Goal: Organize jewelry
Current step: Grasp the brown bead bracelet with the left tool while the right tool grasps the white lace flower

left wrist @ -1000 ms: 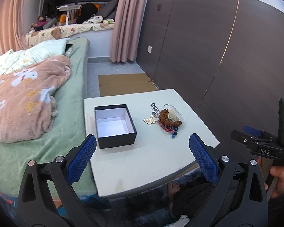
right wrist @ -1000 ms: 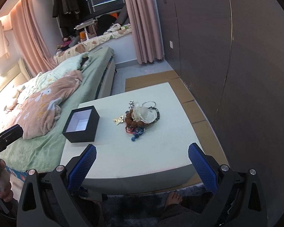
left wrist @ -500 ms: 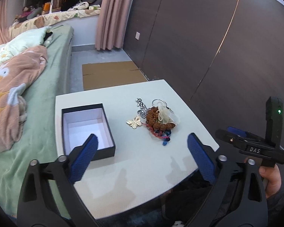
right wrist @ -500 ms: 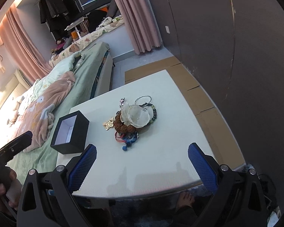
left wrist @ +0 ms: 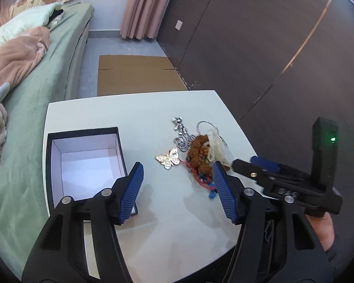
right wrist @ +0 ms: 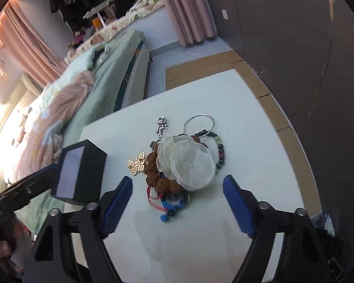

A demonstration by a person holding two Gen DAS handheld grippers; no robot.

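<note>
Right view only: a beaded bracelet (right wrist: pixel 220 152) and organza pouch (right wrist: pixel 186 162) just ahead of the jaws.
Left view only: black box (left wrist: pixel 82 162) interior, empty.
Left gripper (left wrist: pixel 177 186): jaws closing, half-wide, nothing between them.
Right gripper (right wrist: pixel 177 199): jaws closing, holding nothing, over the jewelry pile (right wrist: pixel 167 176) on the counter (right wrist: pixel 247 141).

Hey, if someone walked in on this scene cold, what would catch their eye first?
Probably the tangled heap of jewelry in the middle of the white table, topped by a sheer cream fabric flower, with a gold butterfly charm at its edge. Beside it on the bed side sits an open black box with a white lining, nothing in it. Both blue-padded tools, left and right, are closing with nothing between them.
</note>
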